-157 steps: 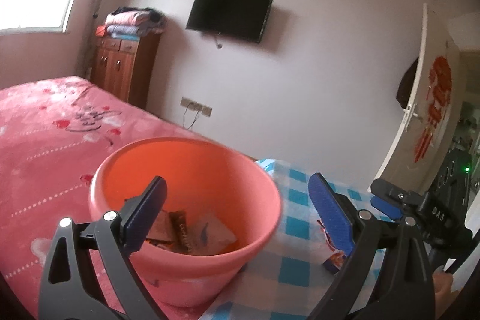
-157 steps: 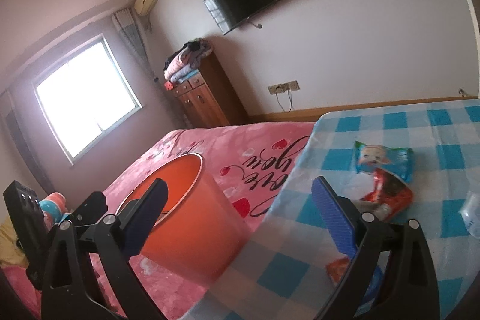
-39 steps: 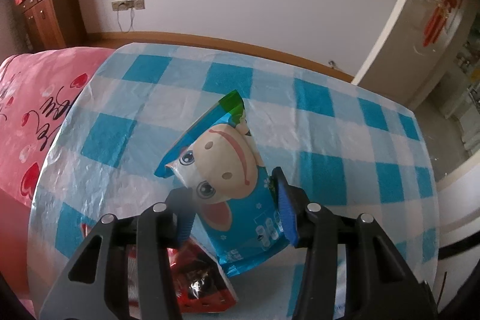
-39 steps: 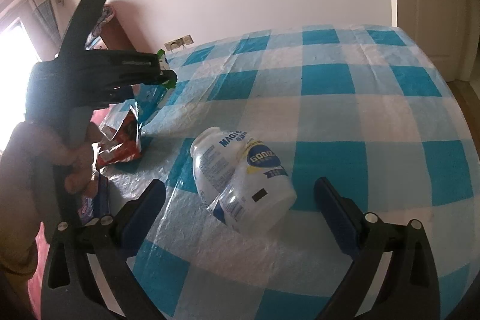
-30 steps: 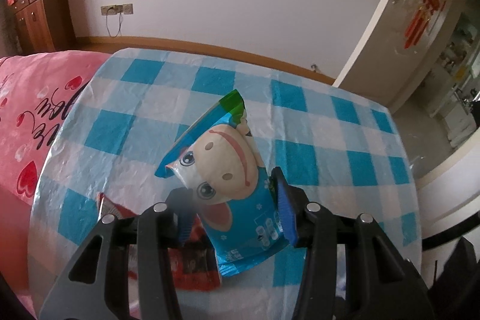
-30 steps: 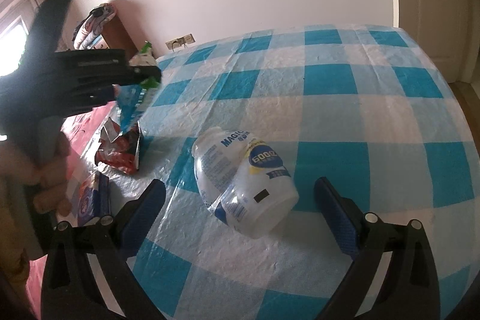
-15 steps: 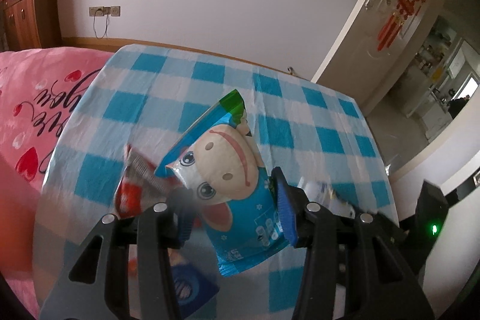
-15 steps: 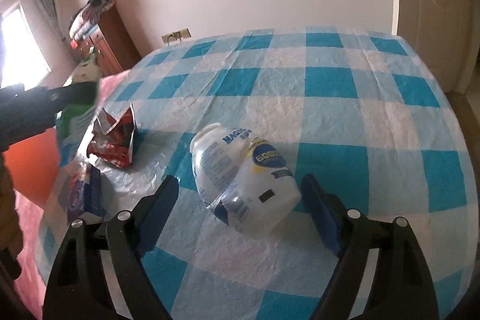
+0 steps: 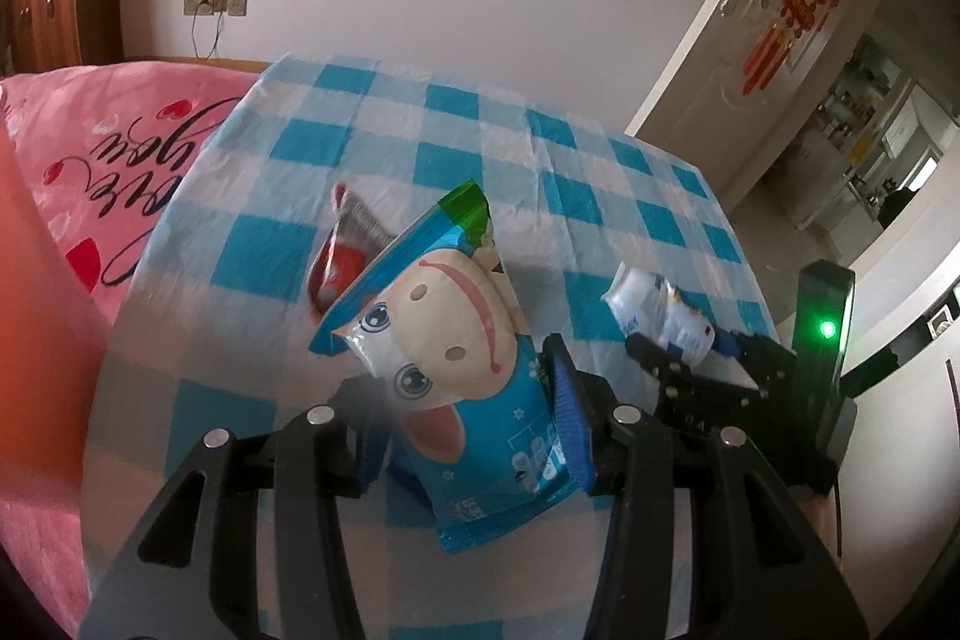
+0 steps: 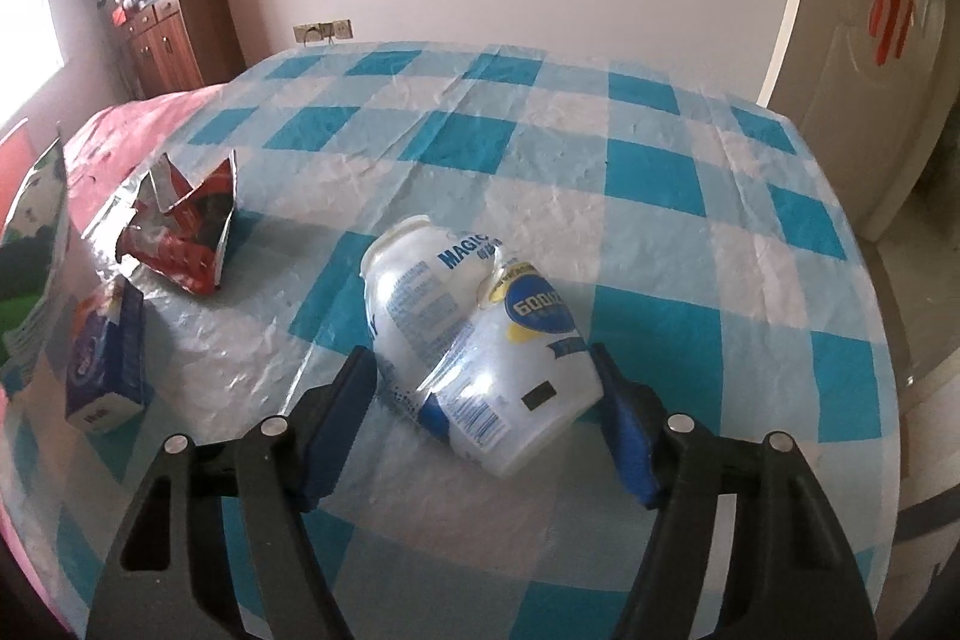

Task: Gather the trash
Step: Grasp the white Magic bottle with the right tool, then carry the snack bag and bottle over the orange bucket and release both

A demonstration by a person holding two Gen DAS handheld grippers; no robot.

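Observation:
My left gripper is shut on a blue snack bag with a cartoon cow face and holds it up over the near left part of the checked table. A crushed white plastic bottle lies on the cloth between the fingers of my right gripper. Those jaws are closing, and the pads stand right at the bottle's sides. In the left wrist view the bottle and the right gripper show at the right. A torn red wrapper and a small blue packet lie at the table's left.
A blurred orange basin fills the left edge of the left wrist view, beside the pink bed. A white door stands open past the table's far right. A wooden cabinet is against the back wall.
The left gripper has carried the snack bag back and leftward off the table towards the orange basin. The right gripper's fingers have narrowed around the bottle and moved closer to it.

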